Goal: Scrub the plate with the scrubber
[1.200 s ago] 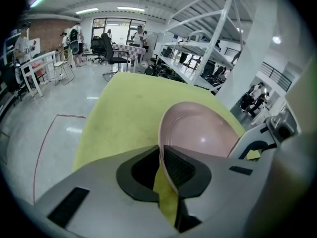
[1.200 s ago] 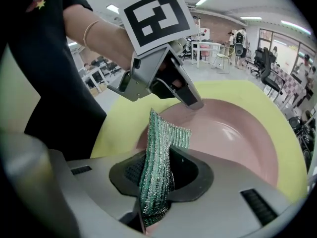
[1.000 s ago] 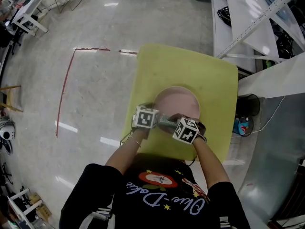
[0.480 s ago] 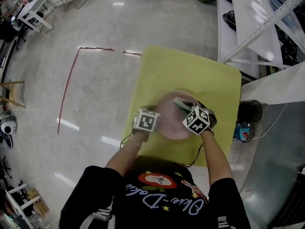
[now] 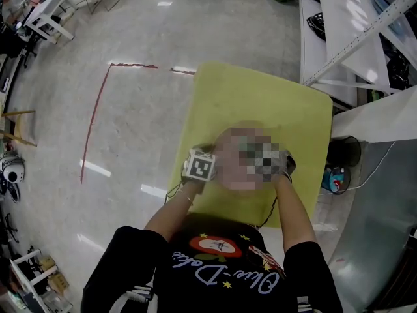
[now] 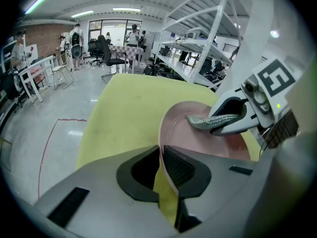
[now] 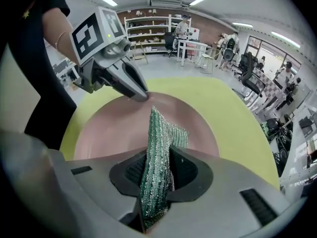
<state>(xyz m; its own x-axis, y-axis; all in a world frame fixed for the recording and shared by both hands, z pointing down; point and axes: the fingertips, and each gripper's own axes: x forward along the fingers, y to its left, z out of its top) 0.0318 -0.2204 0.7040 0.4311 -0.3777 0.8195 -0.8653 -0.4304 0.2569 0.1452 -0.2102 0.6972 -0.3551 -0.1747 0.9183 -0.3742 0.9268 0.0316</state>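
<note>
Round pink plate (image 7: 109,128) sits on the yellow-green tabletop (image 7: 228,118), on the person's side. Left gripper (image 6: 161,165) has its jaws nearly together, pinching the plate's rim. Right gripper (image 7: 157,180) is clamped on a green mesh scrubber (image 7: 159,148), free end over the plate's middle; can't tell if it touches.

Operator wears a black short-sleeved T-shirt (image 5: 221,266). The chest print shows a red oval, yellow stars and pale cursive lettering. Thin bracelet (image 5: 187,197) on the left wrist.

Left tongs (image 7: 142,96): light grey shell, dark tapered jaws, left cube (image 7: 96,29) with black-and-white square markers.

Right tongs (image 6: 218,122): same grey build, matching right cube (image 6: 273,78), small green light (image 6: 279,105) below it.

Thin dark cable (image 5: 269,212) trails by the right forearm.
</note>
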